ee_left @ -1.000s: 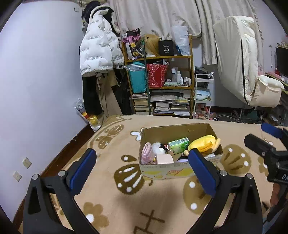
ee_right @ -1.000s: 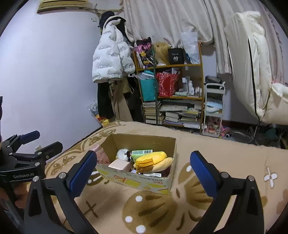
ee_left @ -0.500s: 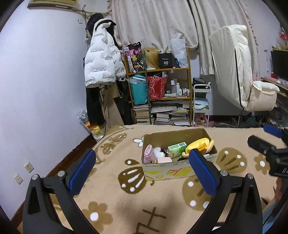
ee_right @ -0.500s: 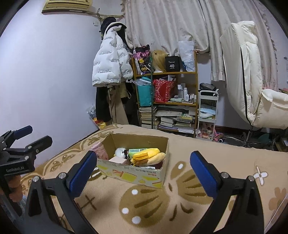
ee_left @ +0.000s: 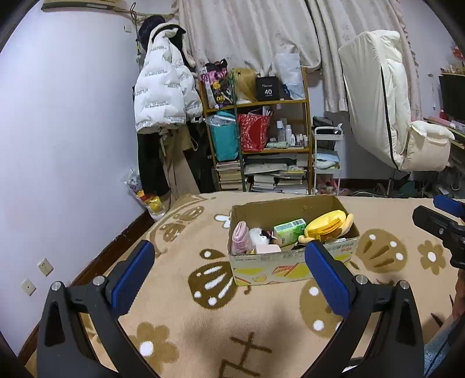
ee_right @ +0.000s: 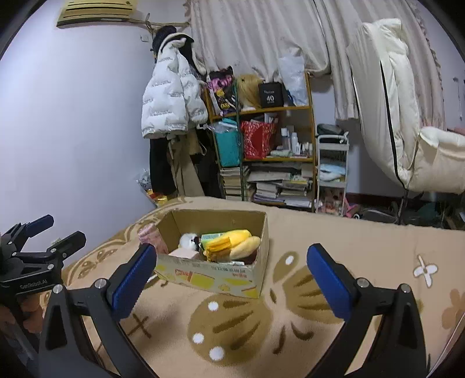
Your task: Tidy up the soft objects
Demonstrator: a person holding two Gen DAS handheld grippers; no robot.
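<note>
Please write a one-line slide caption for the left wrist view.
Open left gripper above patterned beige blanket, facing brown cardboard box holding yellow plush toy.

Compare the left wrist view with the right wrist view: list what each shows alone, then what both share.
Left wrist only: two wall sockets low on the wall, and the right gripper, open.

Right wrist only: the air conditioner high on the wall, and the left gripper, open.

Both: the cardboard box of soft things, the yellow plush, the blanket and the bookshelf.

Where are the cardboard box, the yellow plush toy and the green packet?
cardboard box (ee_left: 290,269): left wrist view, front wall.
yellow plush toy (ee_left: 328,224): left wrist view, its body.
green packet (ee_left: 289,231): left wrist view, top face.
</note>
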